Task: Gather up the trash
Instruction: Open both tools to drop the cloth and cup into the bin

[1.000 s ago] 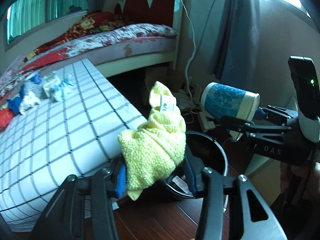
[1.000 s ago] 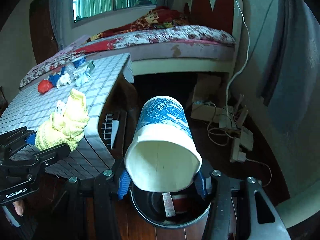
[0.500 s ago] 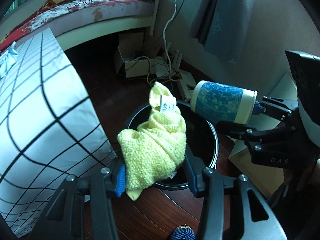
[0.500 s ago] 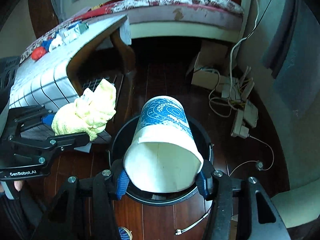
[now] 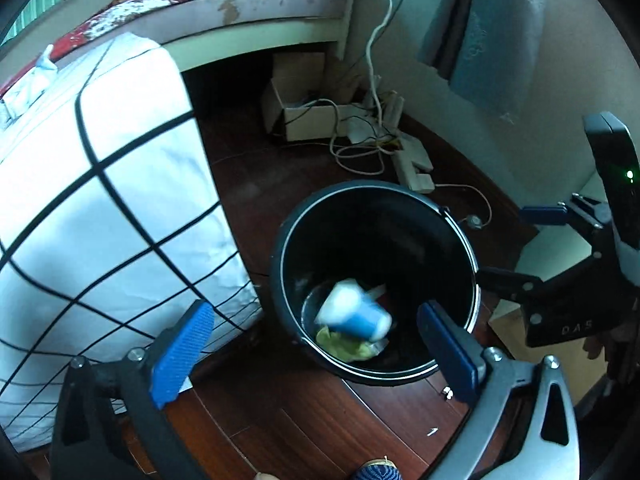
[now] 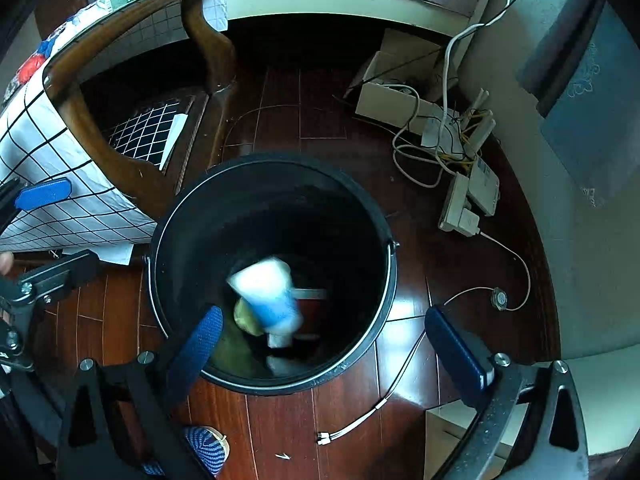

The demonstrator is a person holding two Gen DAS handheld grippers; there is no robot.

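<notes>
Blue and white, the paper cup point(image 6: 267, 295) is lying blurred inside the black bin point(image 6: 384, 308), partly covering the yellow cloth point(image 5: 345, 347) at the bottom. The left gripper point(image 5: 316, 344) and right gripper point(image 6: 326, 336) are hanging over the bin's six o'clock rim, jaws having just been opening, now standing wide apart with nothing between them. The checked tablecloth point(image 5: 100, 200) is hanging at nine o'clock.

bin point(image 6: 384, 280) mouth open above, table point(image 6: 80, 152) crowding left, cables point(image 6: 440, 152) right
</notes>
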